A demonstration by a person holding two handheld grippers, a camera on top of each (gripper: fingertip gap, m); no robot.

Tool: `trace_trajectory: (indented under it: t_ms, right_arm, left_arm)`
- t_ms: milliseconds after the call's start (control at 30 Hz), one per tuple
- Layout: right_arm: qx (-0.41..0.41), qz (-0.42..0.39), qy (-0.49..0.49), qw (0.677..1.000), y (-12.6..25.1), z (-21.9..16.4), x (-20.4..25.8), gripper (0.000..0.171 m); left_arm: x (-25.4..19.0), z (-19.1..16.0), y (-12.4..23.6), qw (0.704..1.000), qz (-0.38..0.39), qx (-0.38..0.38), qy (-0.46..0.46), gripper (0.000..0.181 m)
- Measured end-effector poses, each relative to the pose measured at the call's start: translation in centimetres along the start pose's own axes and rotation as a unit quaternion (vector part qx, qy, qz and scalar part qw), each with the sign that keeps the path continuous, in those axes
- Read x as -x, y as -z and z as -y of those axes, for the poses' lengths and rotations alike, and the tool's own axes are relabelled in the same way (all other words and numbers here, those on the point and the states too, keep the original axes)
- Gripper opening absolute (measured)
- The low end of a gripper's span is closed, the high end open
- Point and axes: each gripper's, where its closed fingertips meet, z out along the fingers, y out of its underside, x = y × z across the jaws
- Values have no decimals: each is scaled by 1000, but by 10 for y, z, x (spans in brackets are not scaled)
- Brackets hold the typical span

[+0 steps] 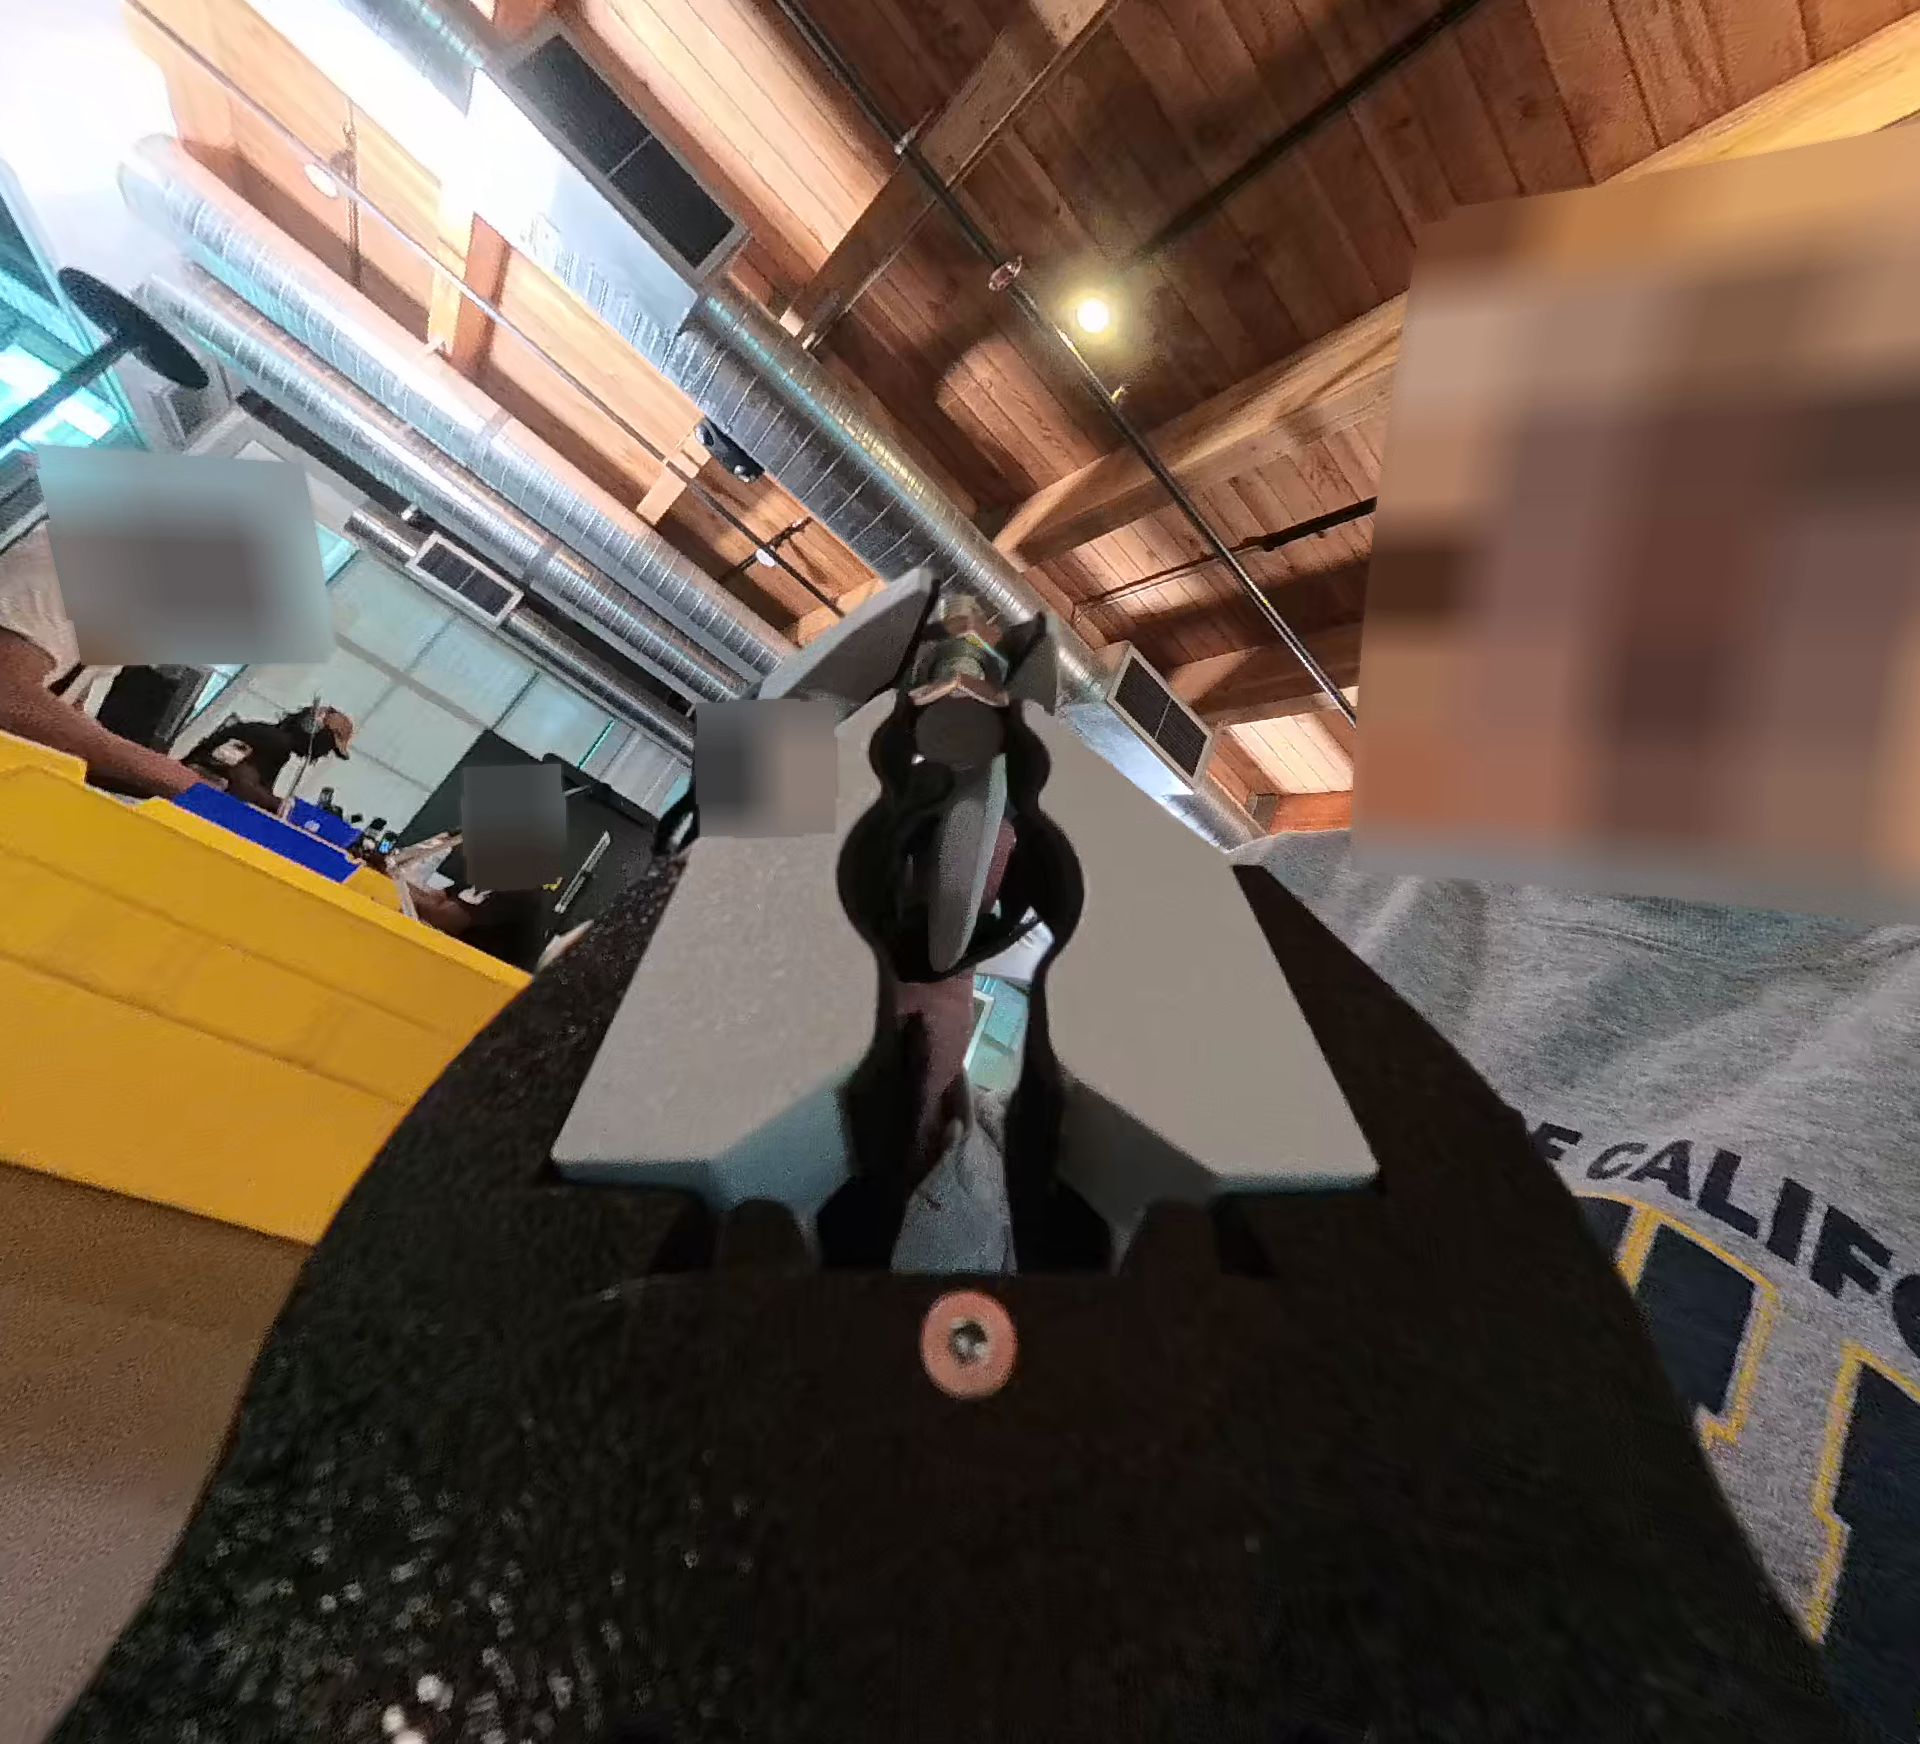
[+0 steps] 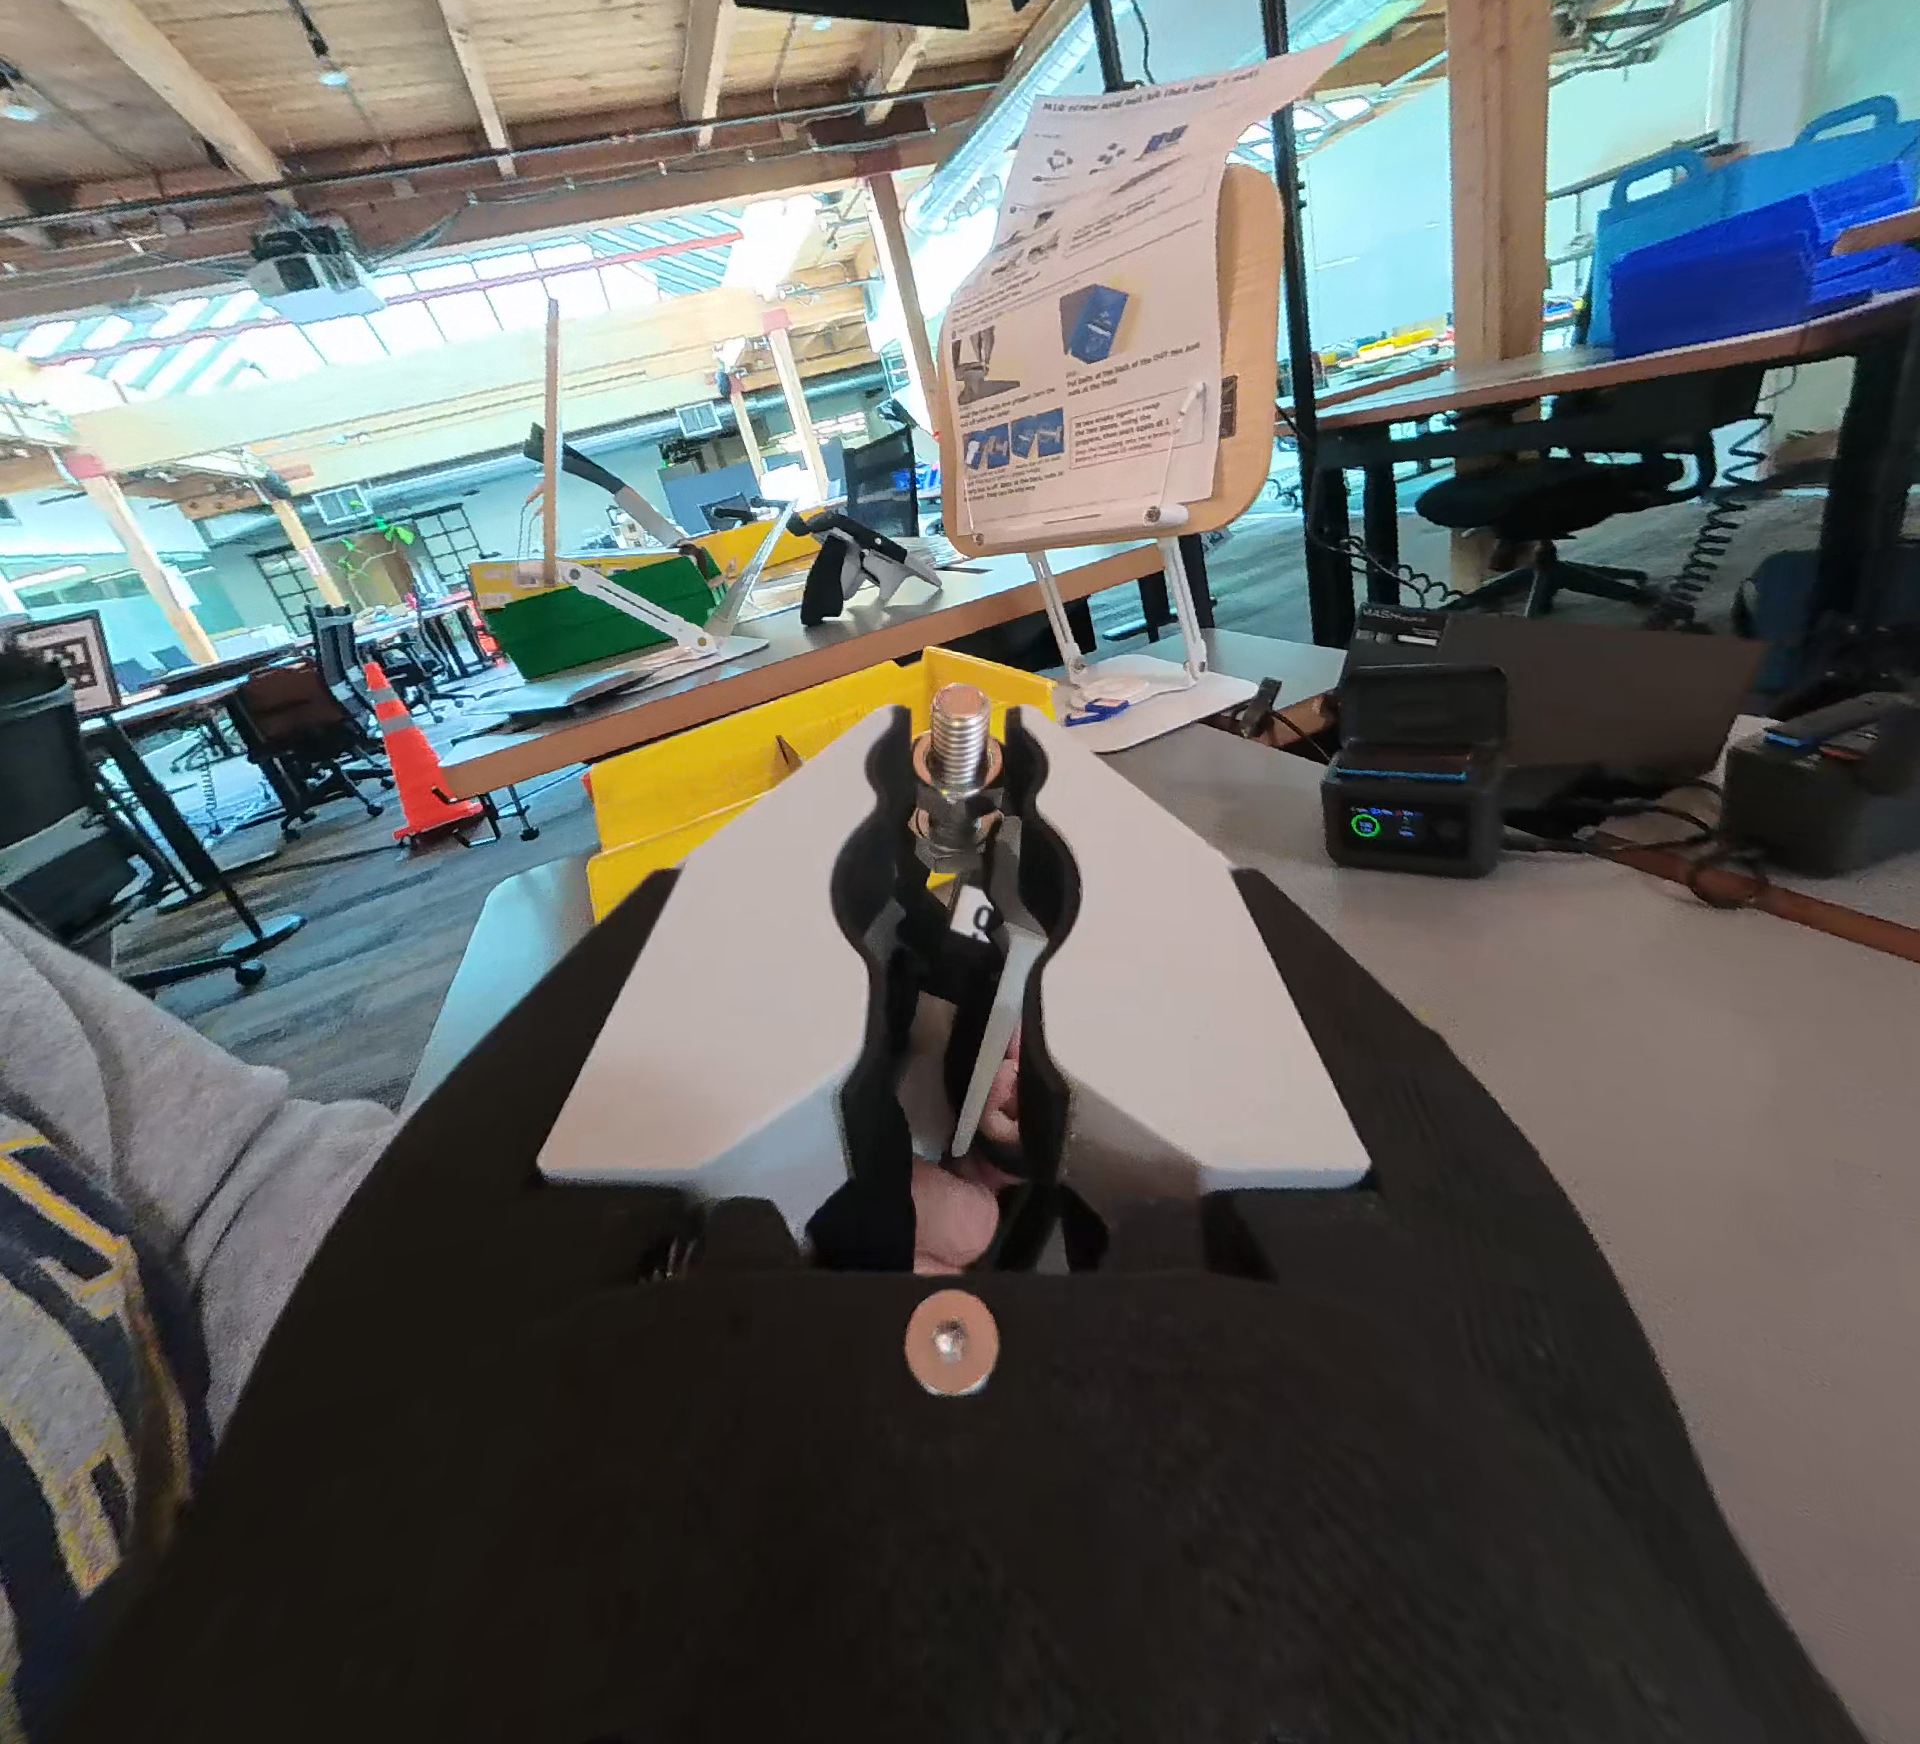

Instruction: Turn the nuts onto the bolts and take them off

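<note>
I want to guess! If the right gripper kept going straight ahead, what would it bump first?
Probably the yellow bin just beyond the right gripper, which grips a nut on the bolt; depth is unclear.

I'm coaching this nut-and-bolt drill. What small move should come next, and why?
Probably twist the right gripper to turn the nut along the bolt. Both sets of jaws are shut on the assembly, the left gripper pinching the bolt's head end, and bare thread shows beyond the nut.
</note>
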Motion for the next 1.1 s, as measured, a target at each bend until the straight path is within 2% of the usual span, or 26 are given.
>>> trace_trajectory:
  t_ms: [67,100,167,200,233,267,300,367,433,500,633,767,833,867,933,1033,1100]
  right_arm:
    - [5,-11,3,1000,8,3,-3,16]
    - [1,-17,8,1000,16,11,-4,16]
    - [23,-54,37,998,40,29,-16,15]
    - [58,-92,62,992,57,35,-30,16]
    - [110,-135,82,981,78,37,-47,16]
    - [173,-180,90,964,103,35,-65,16]
    - [238,-234,93,938,133,33,-84,16]
    - [354,-350,100,861,204,26,-122,16]
    - [472,-421,52,772,275,4,-144,16]
    - [548,-439,-13,712,320,-23,-155,16]
    - [617,-431,-95,652,362,-66,-168,16]
    - [635,-436,-144,622,378,-88,-175,16]
    - [622,-440,-157,628,376,-91,-178,20]
    - [614,-447,-151,632,375,-90,-181,27]
    - [592,-469,-109,646,369,-76,-188,35]
    - [500,-550,-10,669,355,-25,-200,32]
    - [395,-576,57,713,325,18,-197,31]
  left_arm:
    - [5,-4,-3,1000,14,9,0,15]
    - [11,-5,-3,999,35,15,-8,32]
    - [36,-8,4,988,134,48,-59,67]
    - [49,-7,12,971,197,69,-116,84]
    - [63,-1,23,940,272,86,-185,97]
    - [73,10,37,897,346,93,-258,112]
    - [77,24,49,847,407,93,-329,125]
    - [73,48,65,757,479,86,-437,139]
    - [69,57,66,706,500,84,-495,151]
    - [74,54,66,680,510,103,-517,159]
    - [84,44,62,650,511,147,-543,159]
    - [84,41,59,646,505,155,-552,159]
    - [85,41,60,650,506,152,-546,159]
    - [85,42,61,653,507,150,-542,159]
    - [85,44,63,657,510,142,-536,159]
    - [84,45,64,674,509,119,-522,158]
    - [82,45,63,677,508,110,-521,153]
